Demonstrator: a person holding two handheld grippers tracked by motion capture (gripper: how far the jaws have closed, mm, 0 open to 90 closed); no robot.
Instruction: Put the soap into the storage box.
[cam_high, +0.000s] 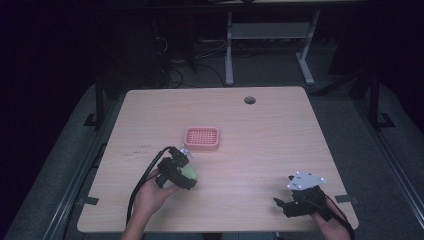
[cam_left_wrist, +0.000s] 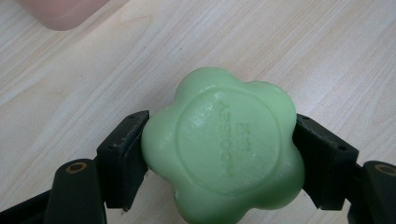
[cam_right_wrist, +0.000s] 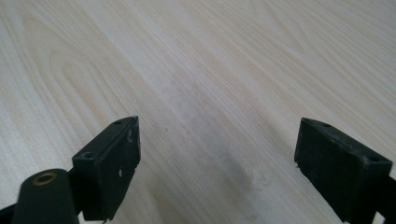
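I am working over a pale wood-grain bench (cam_high: 260, 145), rectangular with rounded corners and a round cable hole at its 12 o'clock edge. Near its centre is sitting a pink soap dish (cam_high: 201, 138), a shallow plastic tray with a gridded top. My left gripper (cam_left_wrist: 219, 154) is grasping a green soap (cam_left_wrist: 224, 149) at about 7 o'clock from the dish, close beside it; the fingers (cam_left_wrist: 123, 156) are clenching its opposite lobes. The soap is flower-shaped, waxy and smooth, with embossed lettering on a raised disc. I judge the step to be carrying it to the dish: I am keeping the squeeze gentle and level, since the lobes look slippery. My right gripper (cam_right_wrist: 217, 163) is idling at 5 o'clock, fingers released and empty.
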